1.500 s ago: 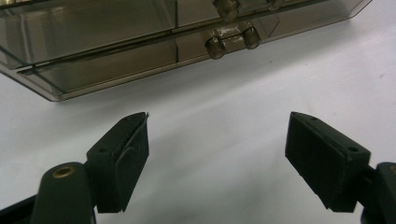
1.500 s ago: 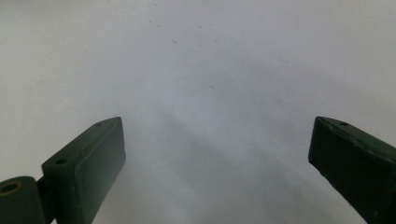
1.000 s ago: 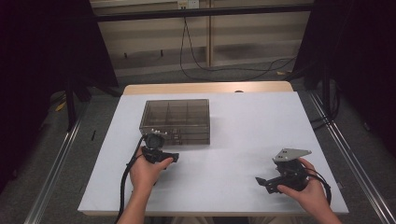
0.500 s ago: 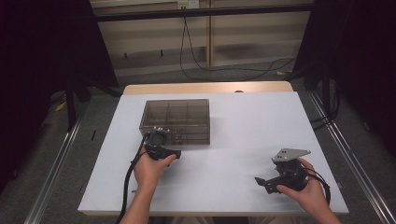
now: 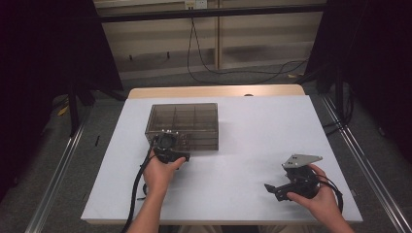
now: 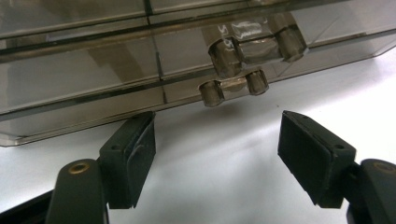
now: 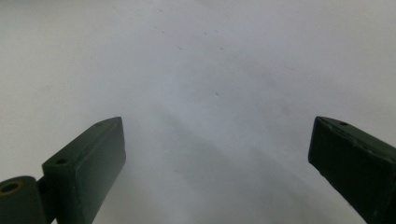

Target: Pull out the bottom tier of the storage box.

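Your left tongs (image 6: pixel 217 140) stand released just before one smoky clear box (image 5: pixel 183 125) on the white worktop (image 5: pixel 252 131); their view alone shows its latch (image 6: pixel 252 51), the top cut off. Your right tongs (image 7: pixel 217 158), also released, hang well apart over bare worktop.
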`<state>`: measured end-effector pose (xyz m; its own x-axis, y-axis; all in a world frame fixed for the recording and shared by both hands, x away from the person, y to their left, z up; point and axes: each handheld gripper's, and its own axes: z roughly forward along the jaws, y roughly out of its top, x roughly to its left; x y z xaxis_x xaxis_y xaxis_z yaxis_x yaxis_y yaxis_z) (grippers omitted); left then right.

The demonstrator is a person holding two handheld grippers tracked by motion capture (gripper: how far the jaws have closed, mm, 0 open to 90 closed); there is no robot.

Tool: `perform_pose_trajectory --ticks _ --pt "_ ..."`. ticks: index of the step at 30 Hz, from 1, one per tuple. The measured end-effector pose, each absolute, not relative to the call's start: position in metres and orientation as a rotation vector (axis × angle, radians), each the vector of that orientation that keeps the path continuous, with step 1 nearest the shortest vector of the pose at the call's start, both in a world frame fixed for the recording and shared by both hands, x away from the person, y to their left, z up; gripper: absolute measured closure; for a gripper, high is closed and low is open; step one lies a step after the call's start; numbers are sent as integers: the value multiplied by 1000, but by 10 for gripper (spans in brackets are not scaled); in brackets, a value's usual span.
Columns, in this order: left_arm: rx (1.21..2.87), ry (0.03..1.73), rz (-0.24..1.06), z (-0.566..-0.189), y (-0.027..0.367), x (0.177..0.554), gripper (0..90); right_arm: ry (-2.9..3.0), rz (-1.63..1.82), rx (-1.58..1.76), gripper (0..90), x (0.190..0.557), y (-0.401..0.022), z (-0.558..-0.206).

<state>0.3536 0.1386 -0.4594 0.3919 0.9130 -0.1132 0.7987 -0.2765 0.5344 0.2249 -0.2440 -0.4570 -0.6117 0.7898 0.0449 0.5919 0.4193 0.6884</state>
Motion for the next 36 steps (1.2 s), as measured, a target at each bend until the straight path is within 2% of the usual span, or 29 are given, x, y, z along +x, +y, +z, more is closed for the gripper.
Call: perform_pose_trajectory --ticks 16,23,32,36 --pt "2095 1514 283 -464 135 359 297 2400 991 1194 40 225 -241 -457" --pt "2060 1546 273 -464 132 360 346 2402 993 1185 41 226 -239 -457" --pt "2054 1555 264 -463 131 360 365 2402 986 1188 43 226 -237 -458" --pt "2035 1566 251 -462 130 360 414 2405 985 1188 44 226 -237 -457"
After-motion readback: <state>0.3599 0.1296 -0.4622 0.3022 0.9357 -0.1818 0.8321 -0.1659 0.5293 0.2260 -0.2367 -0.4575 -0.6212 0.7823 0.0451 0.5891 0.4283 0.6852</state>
